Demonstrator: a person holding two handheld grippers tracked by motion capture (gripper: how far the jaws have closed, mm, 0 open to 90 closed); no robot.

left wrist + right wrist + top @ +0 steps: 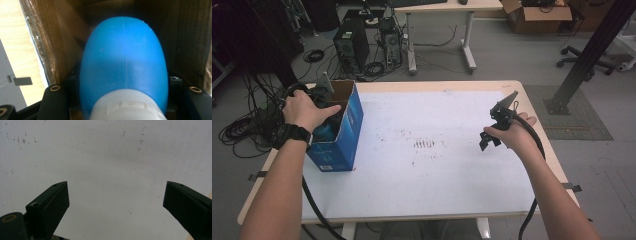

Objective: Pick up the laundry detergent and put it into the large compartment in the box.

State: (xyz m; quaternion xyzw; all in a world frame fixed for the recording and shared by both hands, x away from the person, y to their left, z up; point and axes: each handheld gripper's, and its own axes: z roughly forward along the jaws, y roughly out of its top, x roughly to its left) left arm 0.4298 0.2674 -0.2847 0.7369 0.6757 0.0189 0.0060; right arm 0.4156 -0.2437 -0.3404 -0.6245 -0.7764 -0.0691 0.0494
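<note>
While the left hand (304,111) reached down into the open top of a blue cardboard box (343,134) at the left edge of the bench (422,200), the left gripper (319,97) sat mostly inside that box, with its grey three-cornered plate sticking up above the rim. In the left gripper view, a smooth blue egg-shaped object with a white cap (123,75) lay between the two black jaws, its blue body bulging toward the top of the frame and the white cap at the bottom centre; the brown inner walls of the box rose on both sides. The jaws pressed close against the object's flanks, so the gripper looked clamped on it. At the left of that view, a strip of pale wooden bench edge showed beyond the box wall. Over at the right of the high view, the right hand (512,135) held the right gripper (498,125) above the white bench surface, well apart from the box. In the right gripper view, its two black jaws stood wide apart with nothing between them, over the white, faintly speckled surface. A cluster of small dark marks (424,144) lay near the middle of the bench. A black cable (537,145) trailed from the right gripper along the forearm.
</note>
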